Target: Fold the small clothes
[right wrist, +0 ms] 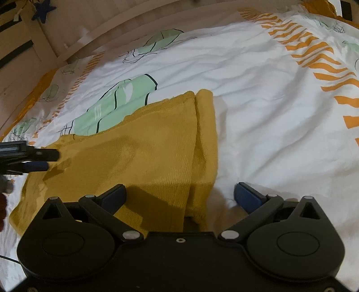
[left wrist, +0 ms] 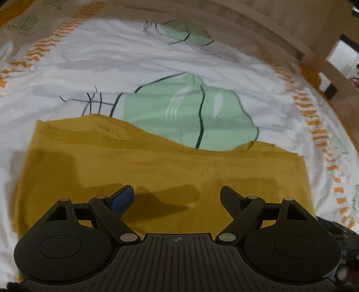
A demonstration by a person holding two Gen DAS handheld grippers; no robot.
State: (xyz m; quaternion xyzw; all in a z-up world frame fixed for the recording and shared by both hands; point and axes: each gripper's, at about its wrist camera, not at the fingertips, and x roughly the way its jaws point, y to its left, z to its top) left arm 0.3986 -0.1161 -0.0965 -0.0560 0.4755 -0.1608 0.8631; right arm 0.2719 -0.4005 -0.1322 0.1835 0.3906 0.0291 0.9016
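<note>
A mustard-yellow knit garment (left wrist: 157, 161) lies flat on the white bed cover. In the right wrist view the garment (right wrist: 139, 152) shows a narrow part folded along its right side (right wrist: 205, 139). My left gripper (left wrist: 177, 197) is open and empty, low over the garment's near part. It also shows at the left edge of the right wrist view (right wrist: 48, 160), over the garment's left edge. My right gripper (right wrist: 179, 197) is open and empty, straddling the garment's near right edge, one finger over the cloth and one over the bed cover.
The bed cover (right wrist: 269, 107) is white with green cactus prints (left wrist: 190, 116) and orange striped borders (right wrist: 314, 56). A wooden bed frame (left wrist: 280, 27) runs along the far side. A dark blue star (right wrist: 42, 10) hangs at the top left.
</note>
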